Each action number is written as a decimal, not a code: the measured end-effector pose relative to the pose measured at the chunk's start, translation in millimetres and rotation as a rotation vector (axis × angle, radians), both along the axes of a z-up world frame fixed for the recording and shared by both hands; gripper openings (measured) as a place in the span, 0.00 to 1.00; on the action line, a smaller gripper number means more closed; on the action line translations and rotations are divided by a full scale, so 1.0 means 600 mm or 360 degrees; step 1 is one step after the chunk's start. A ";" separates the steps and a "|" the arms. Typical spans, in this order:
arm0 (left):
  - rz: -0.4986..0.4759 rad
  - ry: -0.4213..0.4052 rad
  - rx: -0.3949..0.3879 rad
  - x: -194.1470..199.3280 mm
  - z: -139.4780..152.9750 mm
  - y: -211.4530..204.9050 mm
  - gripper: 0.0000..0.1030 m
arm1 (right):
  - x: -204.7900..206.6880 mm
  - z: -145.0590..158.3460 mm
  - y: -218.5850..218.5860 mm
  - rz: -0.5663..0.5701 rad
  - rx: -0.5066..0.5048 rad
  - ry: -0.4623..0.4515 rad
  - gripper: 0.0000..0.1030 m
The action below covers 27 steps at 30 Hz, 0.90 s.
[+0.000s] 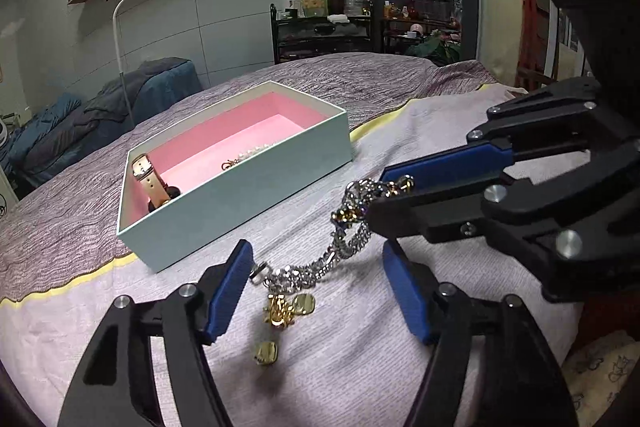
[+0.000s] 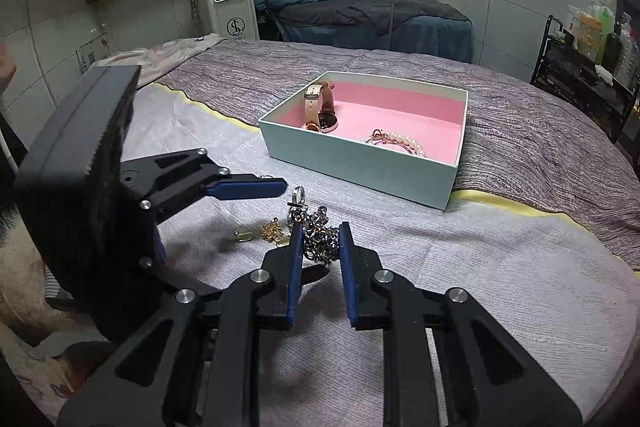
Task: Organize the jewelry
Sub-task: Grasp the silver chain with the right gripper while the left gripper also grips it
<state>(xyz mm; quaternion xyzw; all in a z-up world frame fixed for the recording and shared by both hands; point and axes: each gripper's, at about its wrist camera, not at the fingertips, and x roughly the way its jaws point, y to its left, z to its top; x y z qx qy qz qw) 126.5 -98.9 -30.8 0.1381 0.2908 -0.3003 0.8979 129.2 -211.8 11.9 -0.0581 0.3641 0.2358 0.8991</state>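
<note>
A silver chain bracelet (image 1: pixel 320 265) with gold charms (image 1: pixel 282 309) lies partly on the pale cloth. My right gripper (image 1: pixel 382 193) is shut on one end of the chain and holds it lifted; in the right wrist view the chain (image 2: pixel 319 237) sits between its blue pads (image 2: pixel 295 267). My left gripper (image 1: pixel 316 291) is open, its fingers either side of the chain's lower end and charms. A mint box with pink lining (image 1: pixel 256 187) holds a pink-strap watch (image 1: pixel 150 183) and a pearl bracelet (image 2: pixel 400 142).
A loose gold charm (image 1: pixel 266 351) lies on the cloth near my left gripper. The box (image 2: pixel 360 163) stands on a bed with a purple cover. A floor lamp (image 1: pixel 120 39), a massage bed and a trolley with bottles (image 1: pixel 320 23) stand beyond.
</note>
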 end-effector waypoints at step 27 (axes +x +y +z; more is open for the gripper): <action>-0.0021 -0.0200 -0.0176 0.096 0.192 0.018 0.05 | 0.047 0.189 -0.017 -0.0028 0.0215 -0.0407 0.17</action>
